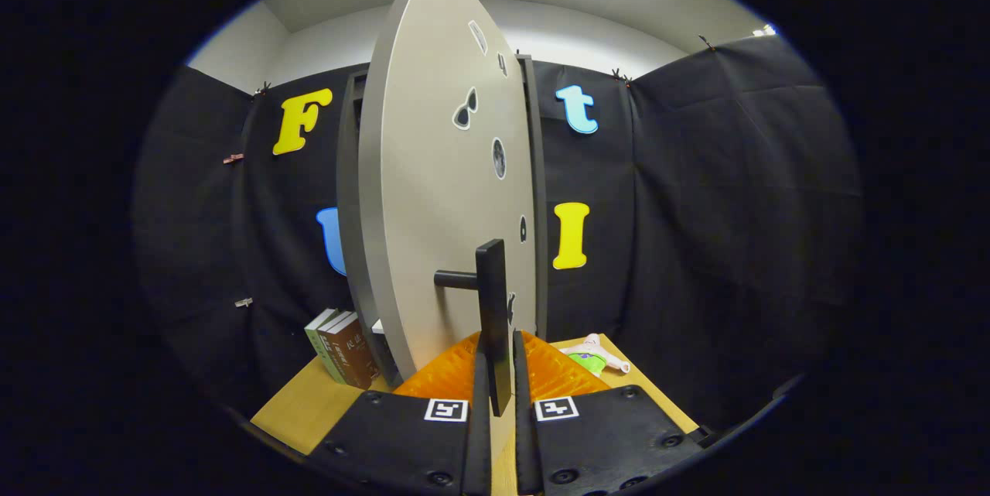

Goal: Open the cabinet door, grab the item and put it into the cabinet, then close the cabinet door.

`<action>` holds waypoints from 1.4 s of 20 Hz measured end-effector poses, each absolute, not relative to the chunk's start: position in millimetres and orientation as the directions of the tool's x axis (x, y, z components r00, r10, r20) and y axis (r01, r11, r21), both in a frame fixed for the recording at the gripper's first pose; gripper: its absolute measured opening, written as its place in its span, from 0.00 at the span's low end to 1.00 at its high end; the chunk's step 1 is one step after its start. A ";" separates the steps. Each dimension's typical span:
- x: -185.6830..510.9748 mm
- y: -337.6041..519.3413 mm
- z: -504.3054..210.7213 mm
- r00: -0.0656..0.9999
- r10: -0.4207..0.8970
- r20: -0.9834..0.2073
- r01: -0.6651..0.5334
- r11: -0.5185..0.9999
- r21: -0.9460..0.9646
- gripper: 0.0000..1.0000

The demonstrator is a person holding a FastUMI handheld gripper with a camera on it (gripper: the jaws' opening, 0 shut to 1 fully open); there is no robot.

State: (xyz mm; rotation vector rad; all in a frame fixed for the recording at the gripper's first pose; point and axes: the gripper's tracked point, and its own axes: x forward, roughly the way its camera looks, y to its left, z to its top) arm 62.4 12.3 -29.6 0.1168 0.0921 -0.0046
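Observation:
The cabinet's pale grey door [433,194] stands swung out toward me, seen almost edge-on, with small stickers on its face. Its dark vertical bar handle [493,302] juts from the door on a short post and runs down between my fingers. My gripper [496,376] is shut on the lower end of that handle, one finger pressing on each side. Behind the door the dark cabinet frame [537,194] shows; the inside is hidden. The item, a small pink and green toy [594,357], lies on the wooden table [302,407], beyond my fingers to the right of the cabinet.
A few upright books [343,347] stand on the table left of the cabinet's base. Black cloth walls close in the booth behind and on both sides. The table's near edge runs just under my gripper.

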 end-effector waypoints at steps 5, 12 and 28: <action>52.7 -26.9 -34.0 0.992 -0.076 -0.105 0.090 0.987 0.132 0.17; 43.1 -88.9 -21.2 0.987 -0.150 -0.051 0.155 0.981 0.113 0.10; -15.5 -52.4 -40.3 0.990 -0.122 -0.073 0.125 0.991 0.040 0.99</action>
